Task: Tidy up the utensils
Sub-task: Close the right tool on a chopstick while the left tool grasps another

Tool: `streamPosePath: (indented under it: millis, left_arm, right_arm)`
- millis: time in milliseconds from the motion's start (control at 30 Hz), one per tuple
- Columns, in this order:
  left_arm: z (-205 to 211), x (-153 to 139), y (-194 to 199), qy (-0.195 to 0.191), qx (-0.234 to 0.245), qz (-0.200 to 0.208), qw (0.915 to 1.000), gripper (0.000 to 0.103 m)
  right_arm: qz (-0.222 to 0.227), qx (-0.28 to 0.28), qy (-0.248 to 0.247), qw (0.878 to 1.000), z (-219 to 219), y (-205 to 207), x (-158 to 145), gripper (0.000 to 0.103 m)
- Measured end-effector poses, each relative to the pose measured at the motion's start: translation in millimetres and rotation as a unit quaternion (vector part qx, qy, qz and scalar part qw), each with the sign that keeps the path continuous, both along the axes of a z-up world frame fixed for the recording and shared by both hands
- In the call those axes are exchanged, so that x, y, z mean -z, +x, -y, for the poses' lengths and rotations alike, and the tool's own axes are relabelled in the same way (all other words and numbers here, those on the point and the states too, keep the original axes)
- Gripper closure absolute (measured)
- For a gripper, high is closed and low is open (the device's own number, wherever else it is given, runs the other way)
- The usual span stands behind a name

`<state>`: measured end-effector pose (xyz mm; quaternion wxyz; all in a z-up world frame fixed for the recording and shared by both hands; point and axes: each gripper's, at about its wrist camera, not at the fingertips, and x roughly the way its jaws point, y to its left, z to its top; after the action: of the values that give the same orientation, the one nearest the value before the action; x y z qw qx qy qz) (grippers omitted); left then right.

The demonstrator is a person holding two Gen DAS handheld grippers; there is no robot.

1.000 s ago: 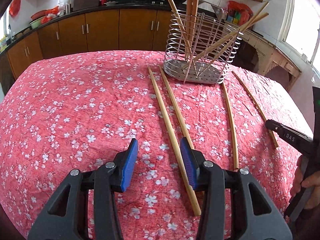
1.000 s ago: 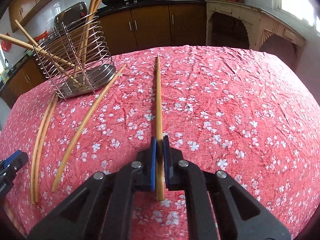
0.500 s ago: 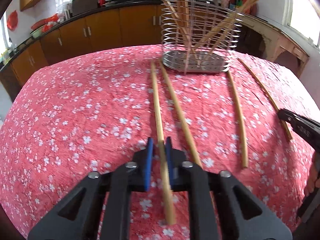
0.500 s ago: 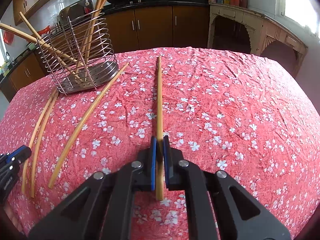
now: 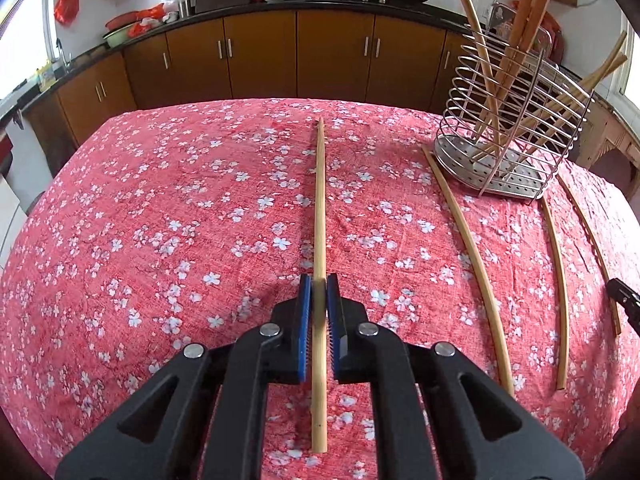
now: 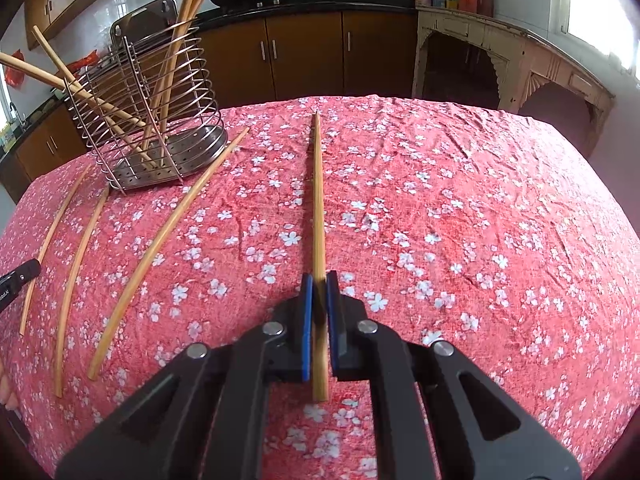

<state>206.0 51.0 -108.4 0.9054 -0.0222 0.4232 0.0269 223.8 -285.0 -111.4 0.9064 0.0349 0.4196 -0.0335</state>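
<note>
Trouble on the left wrist view: the left tongs (image 5: 319, 292) clasp the left chopstick (image 5: 319, 200) near its butt, low over the tablecloth (image 5: 160, 220), and the jaws are opening a touch. Held so far back, I'd say it could pivot or slip out. A second ago these jaws gaped empty. Now the stick is well apart from the loose chopstick (image 5: 476, 276) by the wire holder (image 5: 508, 132).

Right wrist view: the right tongs (image 6: 319, 288) are clenched on the right chopstick (image 6: 318, 184), again near the butt, so the tip could snag the holder's wires. Nothing has changed here.
</note>
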Motion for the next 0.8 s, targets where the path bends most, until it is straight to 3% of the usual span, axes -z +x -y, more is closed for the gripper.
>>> streamPosePath:
  millis: [133, 800]
  left_arm:
    - [5.4, -0.3, -0.2, 0.005, 0.015, 0.000, 0.9999, 0.081]
    - [2.0, -3.7, -4.4, -0.032, 0.017, 0.006, 0.9993, 0.079]
  right_arm:
    - [-0.001, 0.000, -0.011, 1.000, -2.5, 0.5, 0.2, 0.095]
    - [0.001, -0.001, -0.002, 1.000, -0.1, -0.9, 0.6, 0.094]
